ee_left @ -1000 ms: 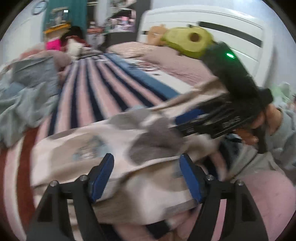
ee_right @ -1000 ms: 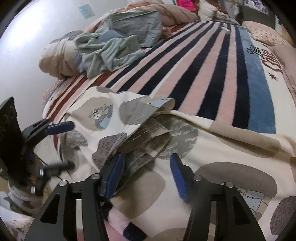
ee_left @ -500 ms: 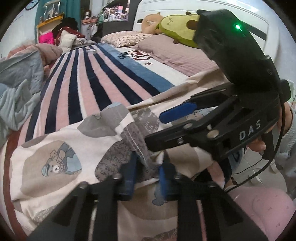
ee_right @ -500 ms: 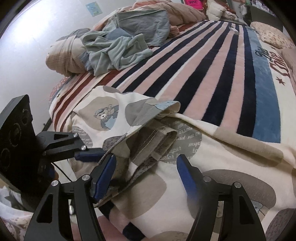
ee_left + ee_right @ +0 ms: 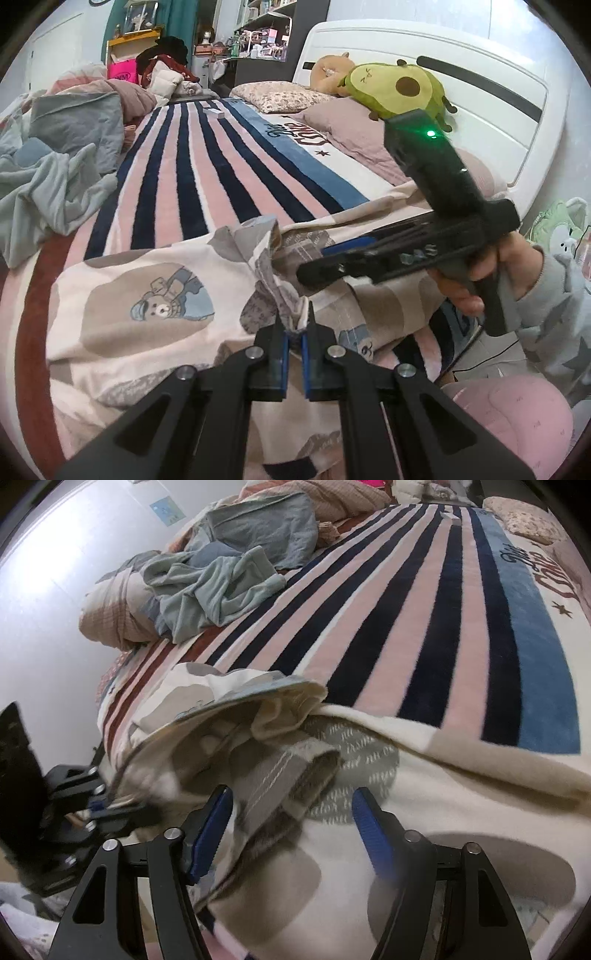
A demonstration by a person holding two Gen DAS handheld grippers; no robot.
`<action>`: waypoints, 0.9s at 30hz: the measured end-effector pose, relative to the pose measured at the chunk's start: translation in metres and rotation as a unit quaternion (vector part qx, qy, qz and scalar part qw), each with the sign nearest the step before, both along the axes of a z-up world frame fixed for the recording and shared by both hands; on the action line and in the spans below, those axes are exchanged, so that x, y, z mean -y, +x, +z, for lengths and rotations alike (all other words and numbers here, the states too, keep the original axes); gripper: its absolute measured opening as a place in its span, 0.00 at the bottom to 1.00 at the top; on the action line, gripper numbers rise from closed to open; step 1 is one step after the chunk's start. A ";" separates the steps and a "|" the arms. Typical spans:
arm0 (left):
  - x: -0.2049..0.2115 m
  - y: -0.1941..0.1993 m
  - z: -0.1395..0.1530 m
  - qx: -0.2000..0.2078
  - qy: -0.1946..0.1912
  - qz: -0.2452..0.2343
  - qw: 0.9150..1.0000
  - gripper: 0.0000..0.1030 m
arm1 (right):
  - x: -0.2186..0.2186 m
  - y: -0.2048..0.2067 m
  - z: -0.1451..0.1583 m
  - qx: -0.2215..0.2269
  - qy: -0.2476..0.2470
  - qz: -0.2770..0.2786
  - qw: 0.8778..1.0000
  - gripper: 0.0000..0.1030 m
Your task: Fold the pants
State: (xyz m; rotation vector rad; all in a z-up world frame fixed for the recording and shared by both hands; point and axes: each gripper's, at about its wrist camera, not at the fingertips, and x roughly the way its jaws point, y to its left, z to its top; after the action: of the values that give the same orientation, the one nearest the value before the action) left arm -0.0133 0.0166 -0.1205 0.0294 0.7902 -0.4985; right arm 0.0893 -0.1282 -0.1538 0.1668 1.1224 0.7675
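Left gripper [image 5: 294, 332] pinches my pants [image 5: 147, 295] edge thinly; right gripper [image 5: 291, 812] gapes, so lifting may slip it.

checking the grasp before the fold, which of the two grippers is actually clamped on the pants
The left gripper: its blue pads are pinched together on a bunched edge of the bear-print pants. The right gripper has its fingers spread wide over the fabric, gripping nothing.
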 end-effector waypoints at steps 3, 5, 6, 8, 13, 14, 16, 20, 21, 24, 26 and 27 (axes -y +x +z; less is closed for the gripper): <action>-0.003 -0.004 0.001 0.000 -0.005 -0.004 1.000 0.03 | -0.006 0.002 0.000 0.004 0.002 0.005 1.000 0.06; -0.003 -0.008 0.002 0.002 -0.008 -0.011 1.000 0.03 | -0.008 0.001 0.004 0.024 -0.010 -0.004 1.000 0.03; -0.002 -0.010 0.003 0.003 -0.009 -0.016 1.000 0.03 | -0.009 0.002 0.007 0.034 -0.014 -0.010 0.999 0.02; 0.001 -0.013 0.005 0.005 -0.014 -0.026 1.000 0.03 | -0.008 0.007 0.011 0.044 -0.016 -0.024 0.999 0.02; 0.002 -0.018 0.012 0.014 -0.023 -0.032 0.999 0.03 | -0.008 0.023 0.024 0.065 -0.036 -0.046 0.996 0.01; 0.002 -0.019 0.014 0.016 -0.024 -0.032 0.999 0.03 | -0.010 0.026 0.025 0.066 -0.042 -0.049 0.996 0.01; 0.002 -0.019 0.016 0.018 -0.027 -0.032 0.999 0.03 | -0.012 0.034 0.028 0.073 -0.052 -0.056 0.994 0.01; 0.006 -0.022 0.016 0.018 -0.023 -0.040 0.999 0.03 | -0.012 0.047 0.032 0.078 -0.055 -0.071 0.993 0.00; 0.007 -0.020 0.014 0.014 -0.020 -0.044 0.999 0.03 | -0.012 0.050 0.032 0.076 -0.057 -0.072 0.993 0.00; 0.013 -0.015 0.003 -0.005 -0.008 -0.048 0.999 0.03 | -0.007 0.054 0.025 0.046 -0.052 -0.073 0.995 0.03; 0.012 -0.015 -0.001 -0.009 -0.012 -0.047 0.999 0.03 | 0.002 0.048 0.023 0.033 -0.039 -0.074 0.996 0.04; 0.010 -0.016 -0.001 -0.008 -0.017 -0.045 0.999 0.03 | 0.009 0.043 0.023 0.029 -0.035 -0.075 0.996 0.07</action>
State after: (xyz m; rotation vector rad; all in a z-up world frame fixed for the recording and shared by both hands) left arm -0.0292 0.0069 -0.1212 0.0304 0.7997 -0.5979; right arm 0.1320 -0.1370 -0.1313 0.1667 1.0674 0.5961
